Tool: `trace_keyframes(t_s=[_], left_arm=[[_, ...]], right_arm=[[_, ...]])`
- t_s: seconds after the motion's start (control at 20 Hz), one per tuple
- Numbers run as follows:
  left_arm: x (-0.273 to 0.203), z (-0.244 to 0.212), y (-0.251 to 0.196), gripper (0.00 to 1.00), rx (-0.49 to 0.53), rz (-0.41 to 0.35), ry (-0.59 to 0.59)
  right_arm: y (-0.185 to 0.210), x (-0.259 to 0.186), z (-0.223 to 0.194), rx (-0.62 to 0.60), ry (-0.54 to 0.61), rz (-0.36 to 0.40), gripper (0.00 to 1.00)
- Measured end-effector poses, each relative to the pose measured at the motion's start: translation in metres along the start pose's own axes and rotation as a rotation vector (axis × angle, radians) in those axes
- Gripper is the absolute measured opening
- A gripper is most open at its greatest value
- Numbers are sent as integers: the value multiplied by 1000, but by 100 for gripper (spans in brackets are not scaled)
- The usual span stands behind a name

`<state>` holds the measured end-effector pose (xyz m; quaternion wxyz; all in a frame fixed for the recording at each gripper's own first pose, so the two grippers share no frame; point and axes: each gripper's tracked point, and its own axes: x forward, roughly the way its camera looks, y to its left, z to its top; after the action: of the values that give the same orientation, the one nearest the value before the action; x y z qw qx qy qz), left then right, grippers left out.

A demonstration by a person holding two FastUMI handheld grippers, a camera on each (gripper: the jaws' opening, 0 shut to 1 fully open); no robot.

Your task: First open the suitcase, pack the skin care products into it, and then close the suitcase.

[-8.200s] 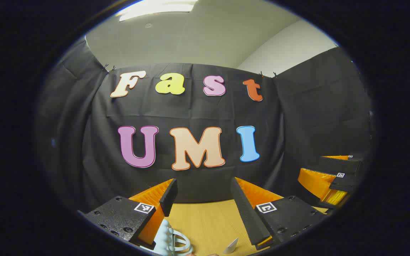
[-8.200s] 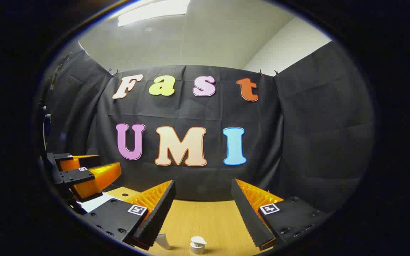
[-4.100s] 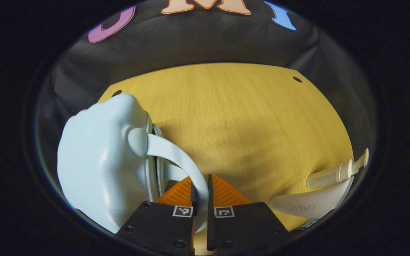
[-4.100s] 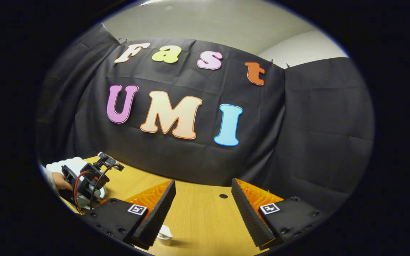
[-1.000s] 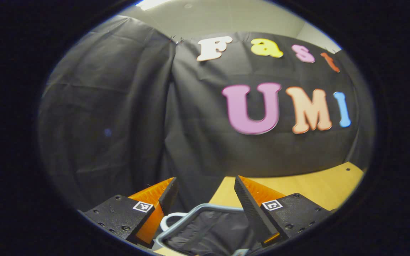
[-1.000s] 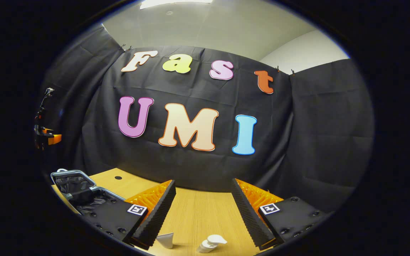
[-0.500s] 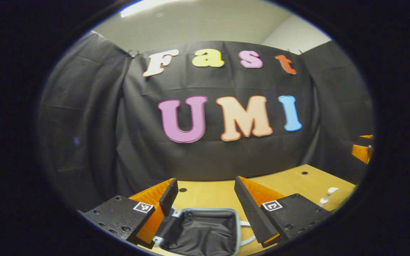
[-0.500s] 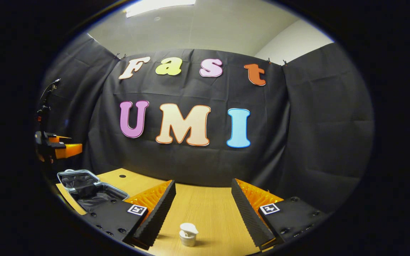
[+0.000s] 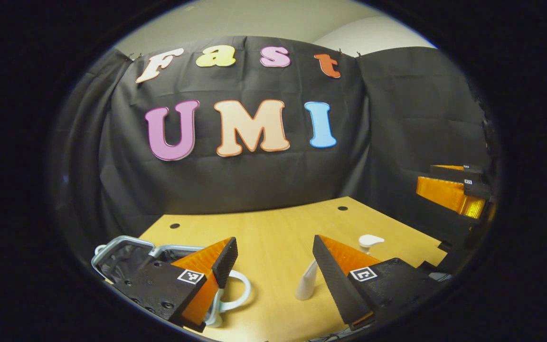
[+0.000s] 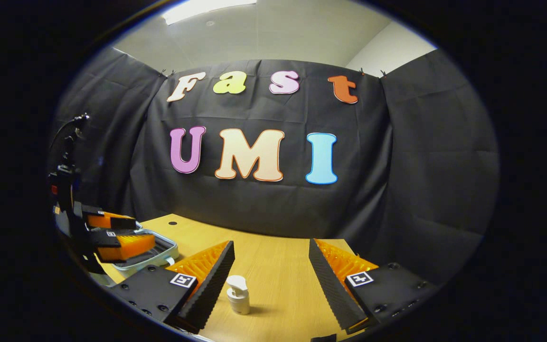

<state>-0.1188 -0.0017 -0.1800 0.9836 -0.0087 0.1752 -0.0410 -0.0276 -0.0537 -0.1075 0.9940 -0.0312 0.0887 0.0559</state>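
Your left gripper [image 9: 273, 266] hangs above the wooden table [image 9: 273, 223] with its jaws spread wide and nothing between them. Just beyond its left finger lies the suitcase [image 9: 121, 251], open, its dark lining showing inside the pale rim and its looped handle [image 9: 238, 292] curling out toward the middle of the table. Beside your right finger in the left gripper view a white tube [image 9: 306, 284] stands on end, and a little farther back a white pump bottle [image 9: 368, 241] sits on the table, apart from the tube. Your right gripper [image 10: 271, 275] is likewise parted wide and grips nothing; it hovers low over the table with the pump bottle [image 10: 238, 294] standing upright between its fingers, nearer the left one and touching neither. In the right gripper view the open suitcase [image 10: 159, 247] rests at the left edge of the table, well apart from the bottle, and your left gripper [image 10: 114, 235] shows above it, its fingers pointing out over the case. In the left gripper view your right gripper [image 9: 454, 187] shows at the far right, off beyond the table's edge.
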Motion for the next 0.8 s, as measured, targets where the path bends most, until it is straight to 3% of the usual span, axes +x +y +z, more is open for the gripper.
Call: trace_keyframes(t_s=[0.2, 0.25, 0.35, 0.4, 0.6, 0.7, 0.8], left_arm=[[23, -40, -26, 96, -13, -59, 83], [28, -53, -32, 100, -22, -73, 109], [38, -80, -42, 91, -44, -94, 165], [43, -94, -46, 96, -53, -101, 197], [65, -130, -56, 95, -81, -132, 266], [73, -141, -54, 88, -91, -135, 282], [79, -147, -53, 60, -120, -137, 292]], right_arm=[[-6, -3, -17, -11, 44, -1, 100], [-7, -3, -20, -15, 54, -2, 100], [-7, -4, -28, -27, 78, -3, 100], [-7, -3, -33, -33, 90, -3, 99], [-6, -1, -55, -56, 146, -16, 99], [-6, -2, -70, -52, 177, -31, 99], [-1, -2, -89, -38, 213, -31, 99]])
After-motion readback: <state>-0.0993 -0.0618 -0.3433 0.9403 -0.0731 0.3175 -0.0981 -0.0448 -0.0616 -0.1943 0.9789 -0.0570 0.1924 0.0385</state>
